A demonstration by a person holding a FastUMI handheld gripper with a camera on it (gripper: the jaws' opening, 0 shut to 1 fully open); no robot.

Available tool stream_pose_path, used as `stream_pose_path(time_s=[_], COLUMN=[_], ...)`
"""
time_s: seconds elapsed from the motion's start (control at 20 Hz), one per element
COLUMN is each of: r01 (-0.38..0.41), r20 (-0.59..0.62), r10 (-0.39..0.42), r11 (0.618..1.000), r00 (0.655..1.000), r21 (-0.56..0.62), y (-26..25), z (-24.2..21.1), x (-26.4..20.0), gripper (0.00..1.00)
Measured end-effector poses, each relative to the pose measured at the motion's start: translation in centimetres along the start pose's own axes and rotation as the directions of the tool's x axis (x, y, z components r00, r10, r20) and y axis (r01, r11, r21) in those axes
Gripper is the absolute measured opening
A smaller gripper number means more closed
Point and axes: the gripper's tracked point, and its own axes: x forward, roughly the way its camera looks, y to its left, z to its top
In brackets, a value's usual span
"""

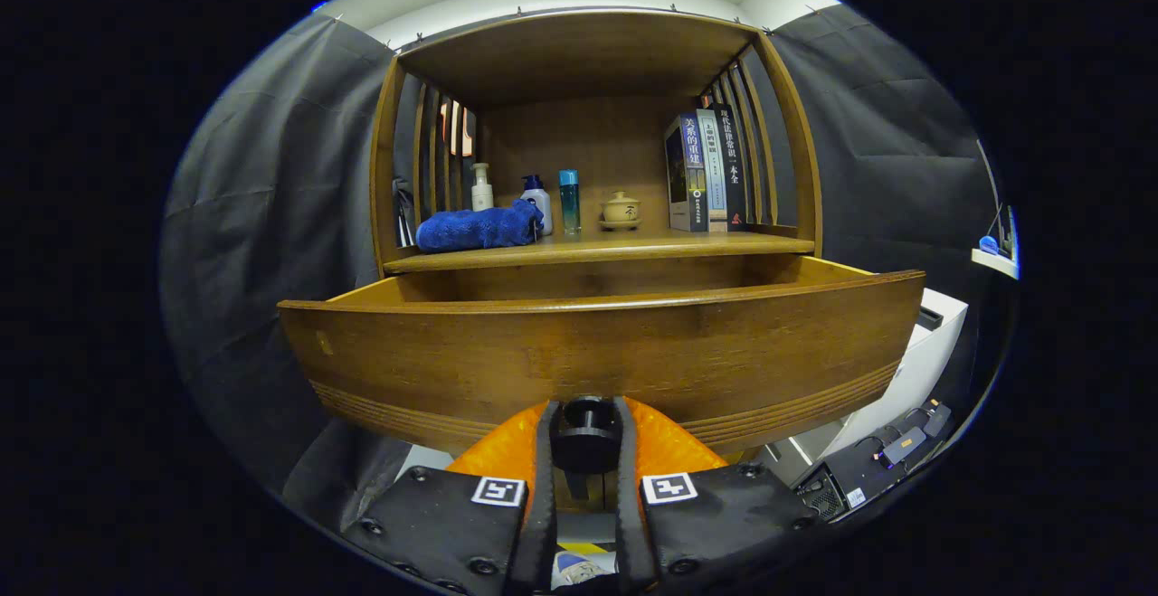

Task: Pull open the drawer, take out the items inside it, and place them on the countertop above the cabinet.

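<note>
The tongs (586, 451) are clamped on the dark round knob (586, 438) of the wooden drawer (597, 352), one finger pressing each side of it — the knob sits between the fingers at the foot of the drawer's front panel. The drawer stands pulled out toward the camera, its front board spreading wide at 12 o'clock from the fingers; its inside is hidden behind that board, so its contents cannot be told. Above the drawer lies the countertop (724, 243) of the cabinet (579, 53). On it, toward 11 o'clock, a blue cloth (475, 227) is heaped in front of a pale pump bottle (481, 187); just beside it stand a white bottle (539, 201) and a teal bottle (569, 201), then a small lidded cup (621, 209). Toward 1 o'clock, three books (706, 171) stand upright against the slatted side — spines facing out.
</note>
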Motion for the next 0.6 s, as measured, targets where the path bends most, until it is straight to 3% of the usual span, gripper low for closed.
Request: stream_pose_path(time_s=[0.6], r01=[-0.007], r20=[-0.021], r10=[0.007], r11=[1.0], r00=[1.0], r21=[-0.028], y=[-0.2], z=[-1.7], x=[-1.9], gripper=[0.34])
